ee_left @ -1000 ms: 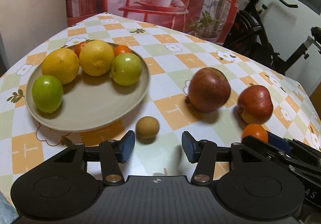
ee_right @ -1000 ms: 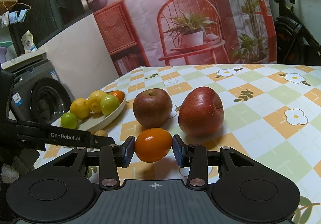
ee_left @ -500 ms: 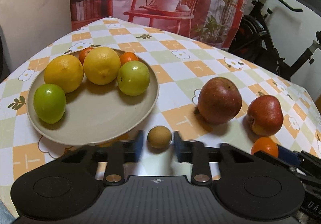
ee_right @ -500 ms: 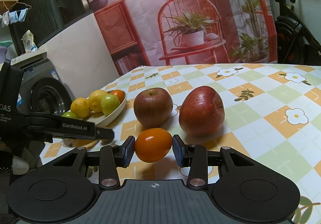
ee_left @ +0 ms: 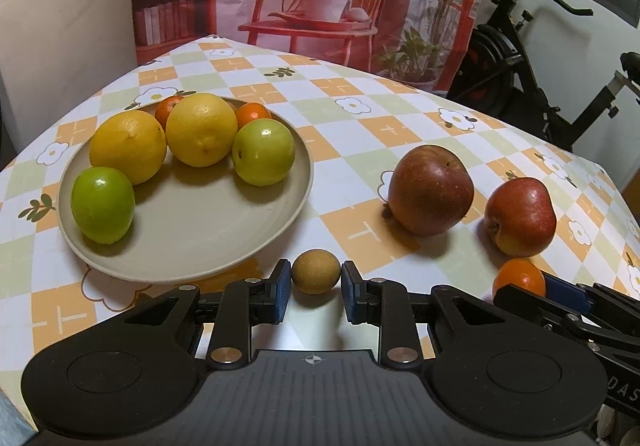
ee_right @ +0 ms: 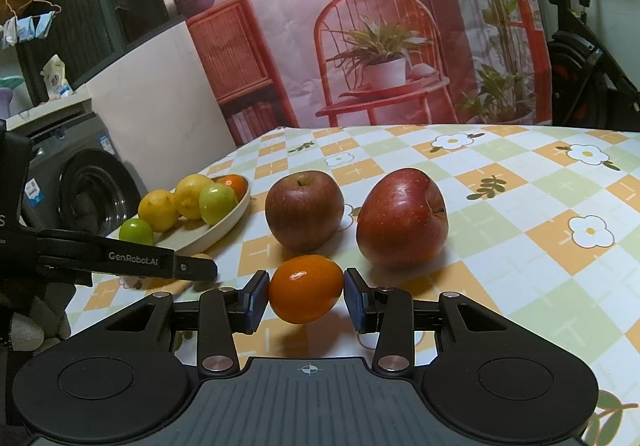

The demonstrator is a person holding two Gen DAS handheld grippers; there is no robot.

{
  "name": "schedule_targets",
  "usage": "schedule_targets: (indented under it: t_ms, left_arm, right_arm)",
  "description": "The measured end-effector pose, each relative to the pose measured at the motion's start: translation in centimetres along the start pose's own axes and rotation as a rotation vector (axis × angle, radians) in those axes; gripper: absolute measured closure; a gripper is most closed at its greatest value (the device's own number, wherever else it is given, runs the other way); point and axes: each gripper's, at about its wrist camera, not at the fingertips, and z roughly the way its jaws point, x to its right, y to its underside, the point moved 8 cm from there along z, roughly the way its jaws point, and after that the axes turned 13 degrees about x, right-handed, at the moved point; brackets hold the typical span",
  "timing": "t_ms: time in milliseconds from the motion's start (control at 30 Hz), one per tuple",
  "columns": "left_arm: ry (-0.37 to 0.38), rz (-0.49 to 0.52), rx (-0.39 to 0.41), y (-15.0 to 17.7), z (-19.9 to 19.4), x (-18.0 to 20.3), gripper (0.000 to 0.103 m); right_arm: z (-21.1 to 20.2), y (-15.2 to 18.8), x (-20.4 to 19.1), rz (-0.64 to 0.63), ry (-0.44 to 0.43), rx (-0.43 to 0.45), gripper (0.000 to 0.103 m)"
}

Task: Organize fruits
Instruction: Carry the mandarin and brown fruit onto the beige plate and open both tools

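My left gripper (ee_left: 316, 280) is shut on a small round brown fruit (ee_left: 316, 271) just in front of the beige plate (ee_left: 192, 242). The plate holds two yellow lemons (ee_left: 202, 128), two green fruits (ee_left: 264, 151) and two small oranges at the back. My right gripper (ee_right: 306, 296) is shut on a small orange (ee_right: 306, 288), held just above the table; the orange also shows in the left wrist view (ee_left: 519, 276). Two red apples (ee_right: 305, 209) (ee_right: 401, 217) stand on the checked tablecloth just beyond it.
The left gripper's arm (ee_right: 120, 258) reaches in from the left of the right wrist view. A washing machine (ee_right: 80, 182) stands past the table's left edge. An exercise bike (ee_left: 540, 58) stands behind the table's far right corner.
My left gripper moved forward around the small brown fruit and closed on it. The right gripper stayed still, holding the orange.
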Motion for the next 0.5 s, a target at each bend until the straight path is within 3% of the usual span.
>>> schedule_targets:
  t_ms: [233,500]
  left_arm:
    - [0.027,0.046,0.044,-1.7,-1.1,-0.7,0.074]
    - [0.065,0.034,0.072,-4.7,-2.7,-5.5,0.074]
  right_arm:
    - [0.5,0.1,0.0,0.000,0.027,-0.017,0.065]
    - [1.3,-0.3,0.2,0.021,0.081,-0.050,0.065]
